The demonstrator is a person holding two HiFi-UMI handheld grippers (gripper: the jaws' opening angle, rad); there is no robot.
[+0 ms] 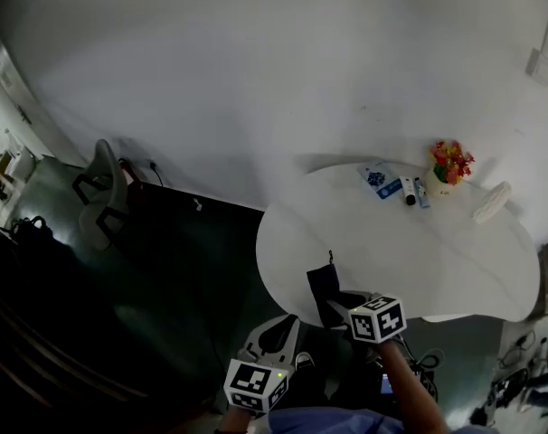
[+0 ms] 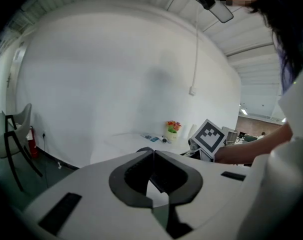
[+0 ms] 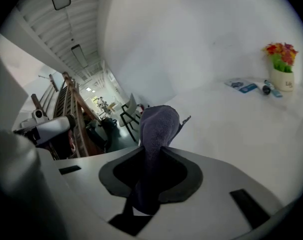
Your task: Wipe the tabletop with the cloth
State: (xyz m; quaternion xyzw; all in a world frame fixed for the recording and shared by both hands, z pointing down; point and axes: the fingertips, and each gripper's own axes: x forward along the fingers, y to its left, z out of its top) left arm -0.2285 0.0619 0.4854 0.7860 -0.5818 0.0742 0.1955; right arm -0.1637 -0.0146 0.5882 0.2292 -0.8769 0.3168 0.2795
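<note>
A dark blue-grey cloth (image 1: 325, 287) hangs over the near edge of the round white table (image 1: 455, 269). My right gripper (image 1: 335, 306) is shut on it, just at that edge. In the right gripper view the cloth (image 3: 157, 129) stands up bunched between the jaws, with the tabletop (image 3: 251, 134) stretching beyond. My left gripper (image 1: 286, 324) is held lower and to the left, off the table and over the dark floor. Seen in its own view, the left gripper (image 2: 152, 154) has its jaws closed together with nothing between them.
At the table's far side stand a small pot of flowers (image 1: 450, 165), a blue packet (image 1: 378, 179), a small dark bottle (image 1: 409, 191) and a white oblong object (image 1: 491, 202). A white chair (image 1: 102, 193) sits on the dark floor at left by the wall.
</note>
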